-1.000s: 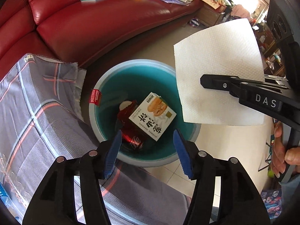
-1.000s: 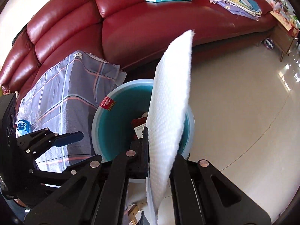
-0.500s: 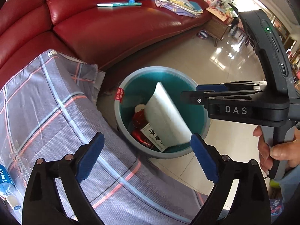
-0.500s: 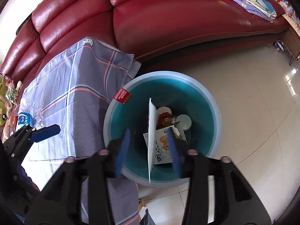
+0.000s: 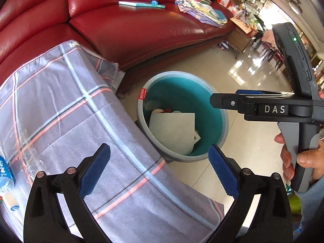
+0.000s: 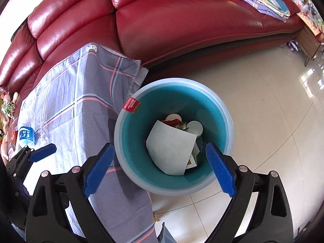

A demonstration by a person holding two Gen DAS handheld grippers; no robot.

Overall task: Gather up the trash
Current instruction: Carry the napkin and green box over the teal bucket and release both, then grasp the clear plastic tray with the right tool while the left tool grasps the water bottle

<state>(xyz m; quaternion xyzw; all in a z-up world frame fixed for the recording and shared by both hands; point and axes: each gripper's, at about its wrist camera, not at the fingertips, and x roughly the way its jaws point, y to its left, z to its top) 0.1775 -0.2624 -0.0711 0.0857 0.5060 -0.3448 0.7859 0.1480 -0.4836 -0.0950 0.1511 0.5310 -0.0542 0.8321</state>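
Observation:
A white paper towel (image 6: pixel 172 147) lies inside the teal trash bin (image 6: pixel 226 121) on top of a food box and other trash; it also shows in the left wrist view (image 5: pixel 172 129) in the bin (image 5: pixel 220 117). My right gripper (image 6: pixel 160 168) is open and empty, hovering above the bin's near rim; it shows from the side in the left wrist view (image 5: pixel 224 99). My left gripper (image 5: pixel 160 170) is open and empty, above the edge of the plaid-covered table (image 5: pixel 70 111), left of the bin.
A plastic water bottle (image 6: pixel 26 133) lies on the plaid cloth at the far left. A red leather sofa (image 6: pixel 182 30) with a book and folded clothes stands behind the bin. Tiled floor (image 6: pixel 273 111) lies to the right.
My right gripper opened and let go of the paper towel, which fell into the bin. My left gripper opened wider and drew back over the table.

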